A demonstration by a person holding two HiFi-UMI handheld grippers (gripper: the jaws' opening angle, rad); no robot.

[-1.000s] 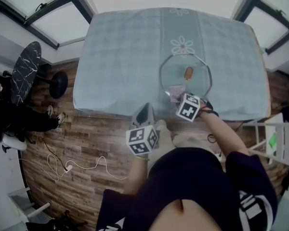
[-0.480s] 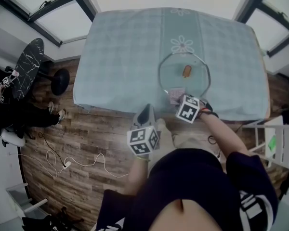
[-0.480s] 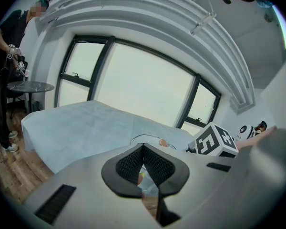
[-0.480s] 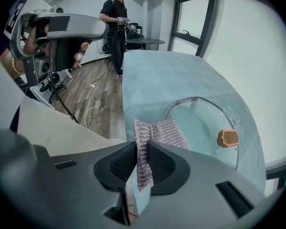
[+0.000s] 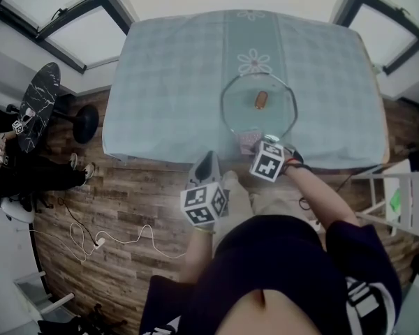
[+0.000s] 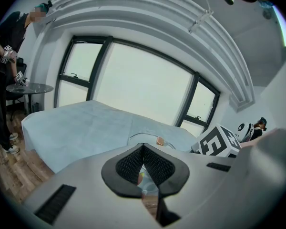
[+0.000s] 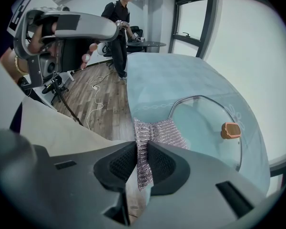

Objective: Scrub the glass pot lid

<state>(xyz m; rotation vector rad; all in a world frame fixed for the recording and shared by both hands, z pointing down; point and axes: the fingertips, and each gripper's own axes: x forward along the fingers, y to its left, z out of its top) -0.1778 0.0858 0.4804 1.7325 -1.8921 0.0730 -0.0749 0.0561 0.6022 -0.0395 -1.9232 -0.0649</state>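
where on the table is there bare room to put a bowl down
The tablecloth is bare left of the glass lid, out to its left edge, and in a narrower patch right of the lid. Crowded: the near edge in front of the lid, where the right gripper holds the scrub cloth at the rim.

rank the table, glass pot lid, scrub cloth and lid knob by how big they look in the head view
1. table, by far the largest
2. glass pot lid
3. scrub cloth, only partly in view, so its full size is unsure
4. lid knob, the smallest
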